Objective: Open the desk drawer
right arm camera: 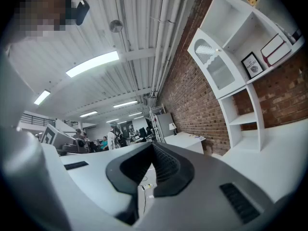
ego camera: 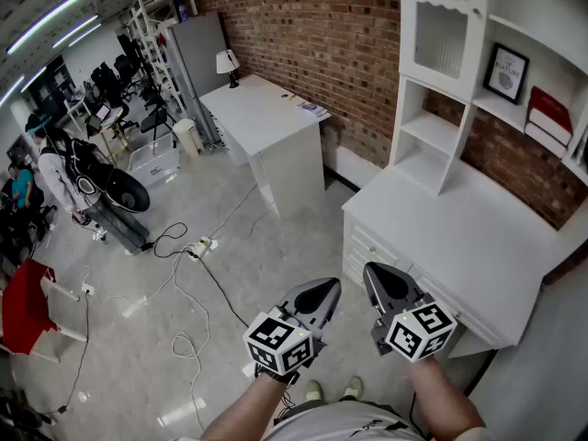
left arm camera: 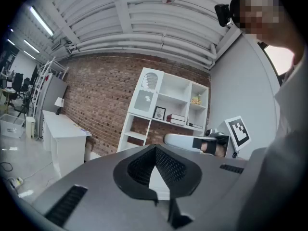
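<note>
Holding left gripper (ego camera: 322, 294) and right gripper (ego camera: 384, 283) side by side, level, above the floor (ego camera: 248, 274), just short of the white table (ego camera: 478, 246) at right. Looking along left one: jaws pressed together, nothing btwn. Same w/ right one: jaws together, empty. Finding the drawer (ego camera: 371, 246) in the table's front face, near right gripper but apart from it; prob. shut flush, though too small in head view to be sure. Noting white shelf unit (ego camera: 439, 90) standing at table's back against brick wall (ego camera: 322, 44), w/ framed picture (ego camera: 505, 72) and red books (ego camera: 549, 118) on its shelves. Spotting 2nd table (ego camera: 276, 127) further along that wall w/ small lamp (ego camera: 227, 62) on top, cables (ego camera: 188, 274) strewn across floor, and a person (ego camera: 60, 168) standing well off at far left. Showing forearms (ego camera: 441, 402) at bottom edge of head view, one behind each gripper.
</note>
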Available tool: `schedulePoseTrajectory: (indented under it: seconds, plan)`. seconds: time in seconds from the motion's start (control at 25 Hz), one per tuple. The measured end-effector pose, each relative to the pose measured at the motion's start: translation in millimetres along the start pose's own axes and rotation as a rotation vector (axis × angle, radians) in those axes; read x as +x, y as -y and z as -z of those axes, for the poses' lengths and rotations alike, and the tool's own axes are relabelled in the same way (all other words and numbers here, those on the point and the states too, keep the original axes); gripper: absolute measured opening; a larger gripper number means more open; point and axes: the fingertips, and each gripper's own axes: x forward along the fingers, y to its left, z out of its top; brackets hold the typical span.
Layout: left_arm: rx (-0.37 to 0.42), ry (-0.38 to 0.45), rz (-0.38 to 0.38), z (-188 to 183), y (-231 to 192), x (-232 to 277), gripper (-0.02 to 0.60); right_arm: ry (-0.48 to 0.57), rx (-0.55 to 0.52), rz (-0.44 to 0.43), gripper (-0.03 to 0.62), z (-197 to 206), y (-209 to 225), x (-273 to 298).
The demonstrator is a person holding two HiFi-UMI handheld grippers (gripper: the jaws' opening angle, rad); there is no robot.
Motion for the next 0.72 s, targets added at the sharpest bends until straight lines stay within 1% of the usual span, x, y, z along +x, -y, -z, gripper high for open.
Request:
schedulePoseTrajectory:
  seconds: [0.36,0.48,0.6,0.72]
  plan:
    - [-0.007,-0.008,0.003,4,9,10,0.012,-0.013,0.002,-0.006,0.017,0,7,-4]
    - [-0.011,-0.014,0.003,9,11,9,0.012,-0.007,0.048,-0.030,0.017,2,6,-6]
    - [0.002,-0.014,0.003,10,9,12,0.012,0.026,0.107,-0.056,0.017,-4,11,-6]
    - [0.006,-0.017,0.005,12,10,18,0.012,0.048,0.132,-0.052,0.017,-12,22,-10]
